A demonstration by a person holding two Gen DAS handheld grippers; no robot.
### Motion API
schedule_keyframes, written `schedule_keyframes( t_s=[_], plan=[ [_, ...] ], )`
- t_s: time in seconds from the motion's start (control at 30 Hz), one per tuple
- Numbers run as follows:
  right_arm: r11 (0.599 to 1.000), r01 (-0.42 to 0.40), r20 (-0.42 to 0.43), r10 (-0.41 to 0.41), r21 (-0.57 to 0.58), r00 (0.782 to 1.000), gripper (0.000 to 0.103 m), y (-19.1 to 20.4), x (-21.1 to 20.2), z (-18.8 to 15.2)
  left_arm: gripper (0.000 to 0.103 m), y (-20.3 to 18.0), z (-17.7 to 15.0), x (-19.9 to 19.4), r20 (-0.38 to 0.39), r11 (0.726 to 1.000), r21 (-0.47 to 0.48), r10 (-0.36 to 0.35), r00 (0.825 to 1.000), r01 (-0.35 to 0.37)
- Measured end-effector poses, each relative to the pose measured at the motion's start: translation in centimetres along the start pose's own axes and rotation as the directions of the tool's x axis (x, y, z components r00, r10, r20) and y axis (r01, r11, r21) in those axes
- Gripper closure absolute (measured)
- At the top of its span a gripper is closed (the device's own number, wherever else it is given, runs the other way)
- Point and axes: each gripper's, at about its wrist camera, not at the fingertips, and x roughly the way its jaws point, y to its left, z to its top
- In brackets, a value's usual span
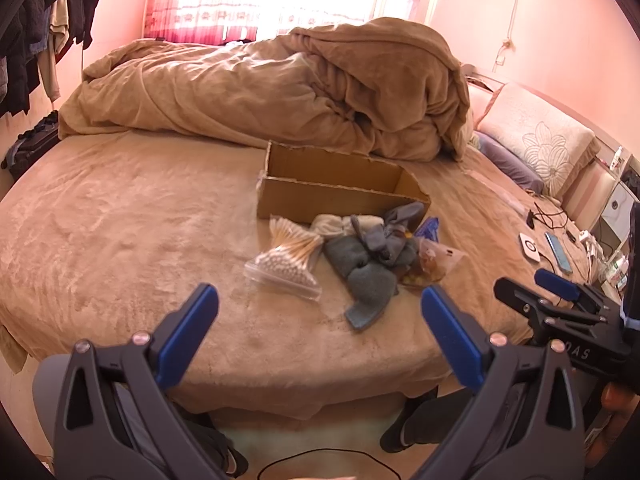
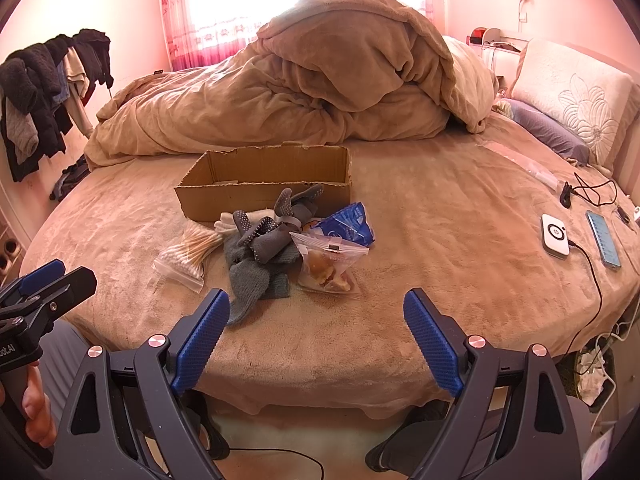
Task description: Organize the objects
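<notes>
Both jaws wide open, nothing held: left gripper (image 1: 320, 300), right gripper (image 2: 316, 304). Might snag grey socks (image 2: 260, 256) (all tangled) while grabbing snack bag (image 2: 326, 266).

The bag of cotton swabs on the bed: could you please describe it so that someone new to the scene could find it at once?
Start at the open cardboard box in the middle of the bed; a small pile of things lies just in front of it. The bag of cotton swabs is at the pile's left end, beside the grey socks. It is the only clear zip bag filled with thin wooden sticks with white tips.
</notes>
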Motion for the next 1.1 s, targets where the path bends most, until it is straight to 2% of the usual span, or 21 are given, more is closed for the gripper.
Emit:
schedule_keyframes(
  t_s=[0.37,0.57,1.1],
  plan=[
    [1.000,0.004,-0.010,-0.004,0.001,1.000,0.012,-0.3,1.0,-0.4,0.001,0.1,0.2,1.5,-0.014,1.000,0.009,0.004,1.000,-0.004],
    [1.000,0.021,-0.025,-0.021,-0.006,0.999,0.012,-0.8,2.7,0.4,0.001,0.5,1.0,3.9,-0.032,0.999,0.034,0.017,0.999,-0.016],
    [0.998,0.044,-0.108,-0.048,-0.033,0.993,0.012,-1.4,10.1,0.9,0.001,2.1,1.9,15.1,-0.137,0.993,0.112,0.043,0.990,-0.027]
  ],
)
